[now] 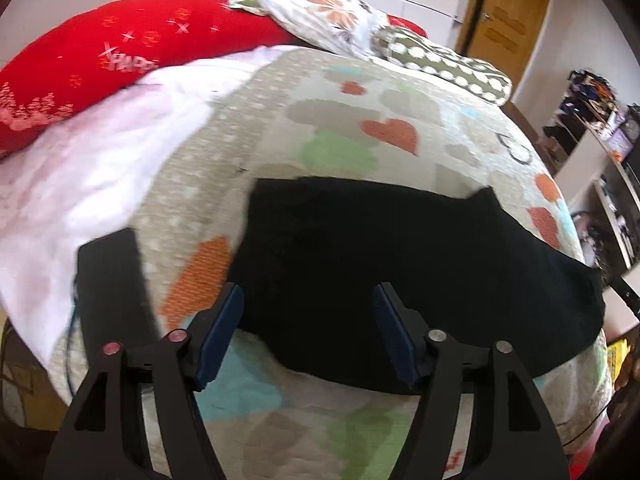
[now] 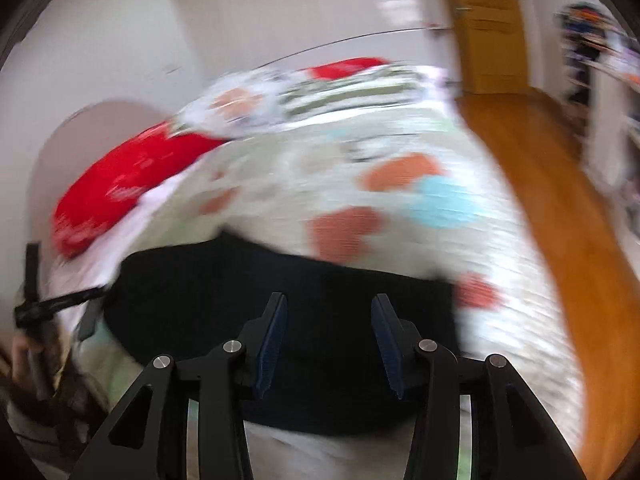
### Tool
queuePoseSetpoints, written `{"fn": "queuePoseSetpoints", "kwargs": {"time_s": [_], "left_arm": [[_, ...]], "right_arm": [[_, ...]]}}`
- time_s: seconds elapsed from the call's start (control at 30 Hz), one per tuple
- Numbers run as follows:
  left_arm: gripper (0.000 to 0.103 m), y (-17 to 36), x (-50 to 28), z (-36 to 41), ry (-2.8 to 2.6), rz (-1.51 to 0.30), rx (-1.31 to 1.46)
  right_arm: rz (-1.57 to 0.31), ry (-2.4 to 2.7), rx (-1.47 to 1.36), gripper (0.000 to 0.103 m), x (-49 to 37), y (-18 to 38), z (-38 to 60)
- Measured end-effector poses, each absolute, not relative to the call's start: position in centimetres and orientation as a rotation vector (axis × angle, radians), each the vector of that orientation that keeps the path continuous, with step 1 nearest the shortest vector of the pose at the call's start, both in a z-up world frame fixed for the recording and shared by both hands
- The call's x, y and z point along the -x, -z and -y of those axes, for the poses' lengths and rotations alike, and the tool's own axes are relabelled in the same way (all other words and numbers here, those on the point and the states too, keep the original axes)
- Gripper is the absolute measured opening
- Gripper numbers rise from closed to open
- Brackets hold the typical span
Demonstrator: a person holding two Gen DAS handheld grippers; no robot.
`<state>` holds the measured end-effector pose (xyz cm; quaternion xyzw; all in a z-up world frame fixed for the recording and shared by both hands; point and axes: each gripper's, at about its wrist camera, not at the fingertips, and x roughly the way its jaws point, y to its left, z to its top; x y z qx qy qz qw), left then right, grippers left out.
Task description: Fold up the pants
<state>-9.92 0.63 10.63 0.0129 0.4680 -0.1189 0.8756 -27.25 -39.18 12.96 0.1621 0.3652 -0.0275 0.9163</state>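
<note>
The black pants lie in a flat, compact shape on the heart-patterned bedspread. My left gripper is open and empty, its fingers standing apart over the near left part of the pants. In the blurred right wrist view the pants lie under my right gripper, which is open and empty over their near edge. Whether either gripper touches the cloth cannot be told.
A red pillow and floral pillows lie at the bed's head. A white sheet and a flat black object are at the left. A wooden floor, a door and cluttered shelves lie to the right.
</note>
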Motion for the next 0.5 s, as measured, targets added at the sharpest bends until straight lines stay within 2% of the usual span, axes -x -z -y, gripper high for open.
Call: {"fn": "queuePoseSetpoints", "kwargs": {"time_s": [0.3, 0.5], "left_arm": [[0.071, -7.5, 8.2, -0.7, 0.252, -1.028, 0.022], [0.071, -6.5, 7.3, 0.5, 0.242, -1.008, -0.021]], "right_arm": [[-0.841, -0.201, -0.165, 0.046, 13.3, -9.0, 27.4], [-0.922, -0.173, -0.155, 0.044, 8.6, -5.6, 26.2]]}}
